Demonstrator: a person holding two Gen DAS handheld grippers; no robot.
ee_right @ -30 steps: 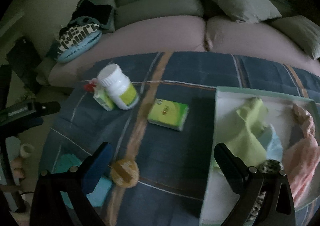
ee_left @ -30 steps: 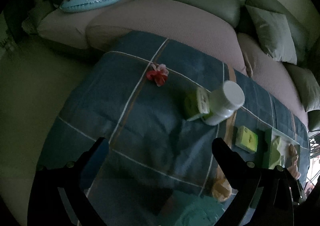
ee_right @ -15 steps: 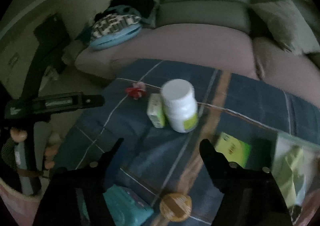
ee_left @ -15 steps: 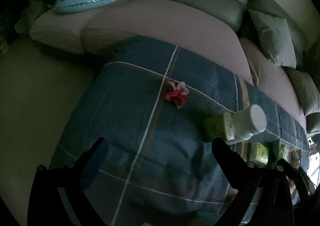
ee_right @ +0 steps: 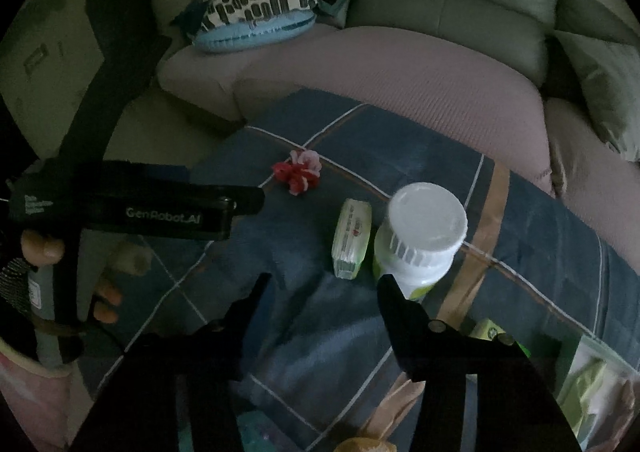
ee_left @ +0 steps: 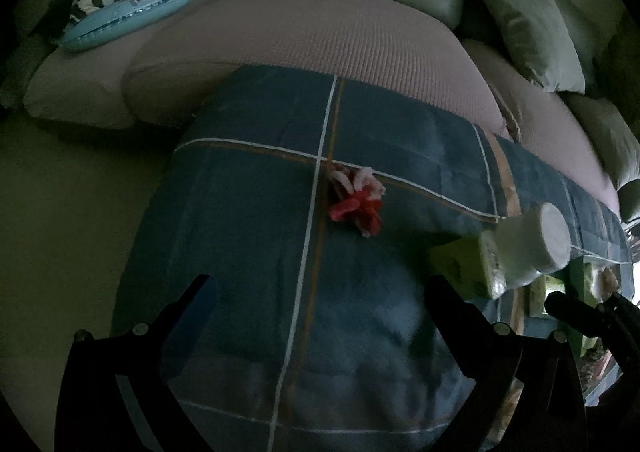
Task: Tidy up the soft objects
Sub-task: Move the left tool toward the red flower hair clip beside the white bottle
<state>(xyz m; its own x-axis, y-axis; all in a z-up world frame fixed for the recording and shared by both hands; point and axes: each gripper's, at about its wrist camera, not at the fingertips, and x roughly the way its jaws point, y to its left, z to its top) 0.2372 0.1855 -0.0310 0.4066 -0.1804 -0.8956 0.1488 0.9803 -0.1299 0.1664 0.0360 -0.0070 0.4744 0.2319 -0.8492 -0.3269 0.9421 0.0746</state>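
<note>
Some cloths already lie in the box point(ee_right: 592, 372) at the near right, but the red scrunchie point(ee_left: 356, 197) still sits mid-table, with the left gripper point(ee_left: 316, 292) wide open and empty and the right gripper point(ee_right: 322, 284) closing on nothing.

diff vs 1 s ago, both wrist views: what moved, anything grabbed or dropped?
Both views swung left across the plaid cloth, toward the red-and-pink scrunchie. The right tool is closing, with nothing between its fingers. The left tool stayed wide open and empty. Scrunchie, white bottle and tissue pack lie where they were.
</note>
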